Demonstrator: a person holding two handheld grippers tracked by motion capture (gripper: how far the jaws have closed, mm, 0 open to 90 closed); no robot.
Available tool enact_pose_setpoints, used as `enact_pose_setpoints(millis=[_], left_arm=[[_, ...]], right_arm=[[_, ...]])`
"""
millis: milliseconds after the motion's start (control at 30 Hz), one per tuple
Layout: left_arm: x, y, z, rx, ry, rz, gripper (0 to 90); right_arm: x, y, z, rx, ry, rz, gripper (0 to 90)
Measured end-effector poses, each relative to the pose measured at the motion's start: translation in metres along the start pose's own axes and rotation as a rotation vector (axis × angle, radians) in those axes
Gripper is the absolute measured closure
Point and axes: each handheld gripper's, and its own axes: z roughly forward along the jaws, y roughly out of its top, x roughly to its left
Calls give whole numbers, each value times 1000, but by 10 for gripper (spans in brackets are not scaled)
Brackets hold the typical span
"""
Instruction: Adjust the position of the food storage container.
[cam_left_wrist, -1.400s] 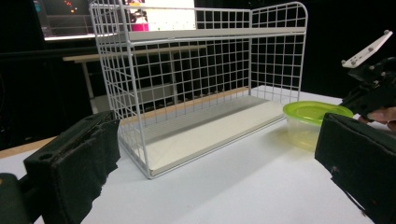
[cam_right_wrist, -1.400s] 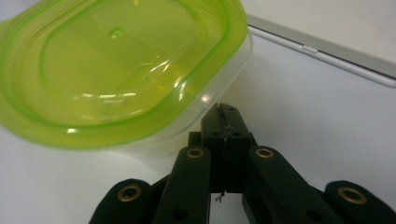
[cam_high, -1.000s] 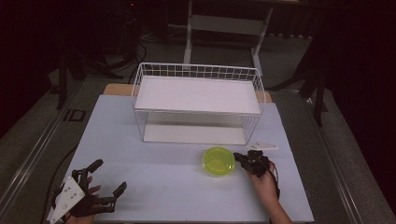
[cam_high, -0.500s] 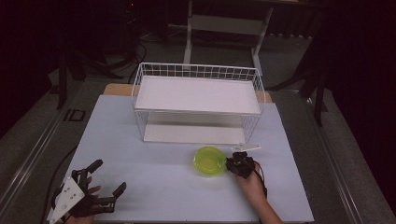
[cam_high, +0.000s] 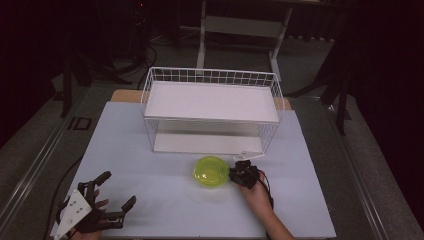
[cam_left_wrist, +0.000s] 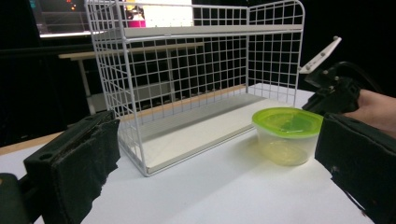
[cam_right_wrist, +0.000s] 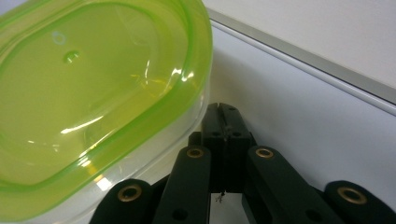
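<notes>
One small clear container with a lime-green lid (cam_high: 211, 171) sits on the white counter (cam_high: 165, 210), just below the middle of the high view and close in front of the wire shelf rack (cam_high: 211, 100). In the left hand-held gripper's own view the container (cam_left_wrist: 286, 135) stands at the right of the frame, upright with its lid on, near the open lower tier of the rack (cam_left_wrist: 196, 74).

At the container's right edge in the high view is the right hand-held gripper (cam_high: 243, 174), with the person's hand (cam_high: 257, 195) behind it coming up from the bottom of the frame. Its jaws are pressed together with nothing between them; in its own view the closed tips (cam_right_wrist: 225, 122) lie against the clear wall just under the green rim (cam_right_wrist: 93, 93).

Far off at the lower left of the high view, the left hand-held gripper (cam_high: 112, 192) rests at the counter's edge with its jaws spread wide and empty.
</notes>
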Motion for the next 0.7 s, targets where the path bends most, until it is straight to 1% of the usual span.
enact_pose_setpoints(millis=[100,200,333,400,500,533,567,600,667,700], left_arm=[[0,0,0,2,-1,2,3],[0,0,0,2,-1,2,3],[0,0,0,2,-2,0,3],[0,0,0,0,0,2,3],[0,1,-2,-2,3,3,3],[1,0,-2,-3,4,0,4],[1,0,-2,-2,6,1,4],[1,0,-2,-1,8,0,3],[1,1,-2,-3,6,0,3],[1,1,-2,-3,6,2,4]], right_arm=[[2,4,4,6,-6,5,900],[3,8,8,11,-8,-4,900],[3,10,11,5,-5,-2,900],[3,9,11,4,-14,-3,900],[4,5,5,7,-48,-16,900],[5,3,2,7,-56,-10,900],[8,-1,-3,4,-57,-11,900],[11,-4,-7,-5,-47,-17,900],[17,-11,-13,1,-39,-14,900],[21,-14,-16,4,-26,-14,900]])
